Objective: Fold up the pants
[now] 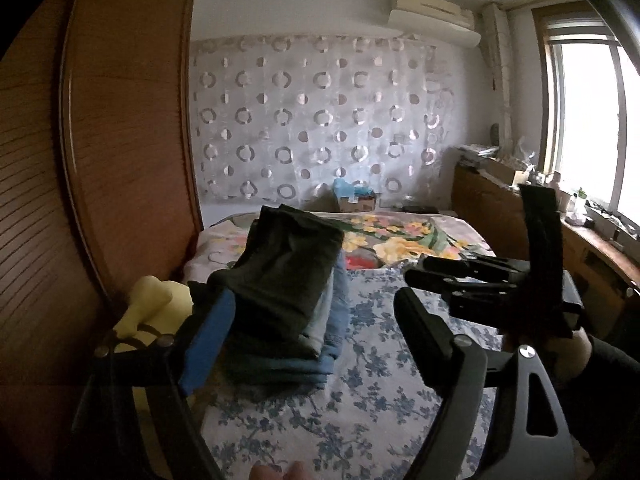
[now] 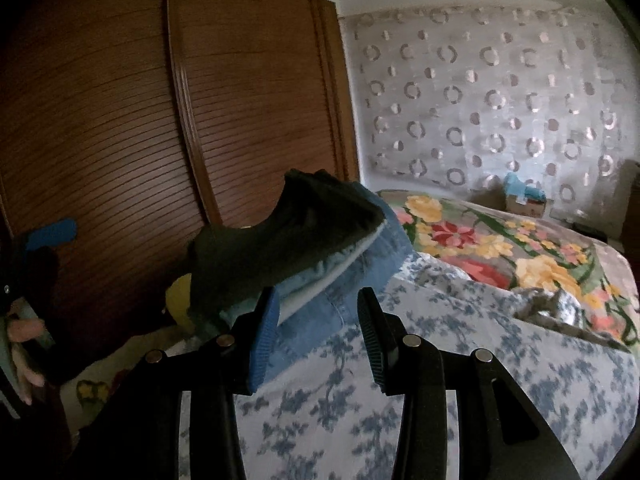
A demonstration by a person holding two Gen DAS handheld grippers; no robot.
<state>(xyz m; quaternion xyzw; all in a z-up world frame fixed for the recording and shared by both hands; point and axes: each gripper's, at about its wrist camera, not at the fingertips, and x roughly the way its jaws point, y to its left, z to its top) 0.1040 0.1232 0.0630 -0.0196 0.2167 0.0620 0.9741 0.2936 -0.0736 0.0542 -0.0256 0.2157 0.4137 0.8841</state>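
Observation:
A stack of folded pants lies on the bed, dark grey pair on top, blue denim pairs beneath; it also shows in the right wrist view. My left gripper is open, its blue-padded left finger beside the stack's near left corner, holding nothing. My right gripper is open and empty just in front of the stack's denim edge. The right gripper also appears in the left wrist view, to the right of the stack.
The bed has a blue floral sheet and a bright flowered blanket farther back. A wooden louvred wardrobe stands at the left. A yellow soft object lies left of the stack. A cluttered wooden shelf runs under the window.

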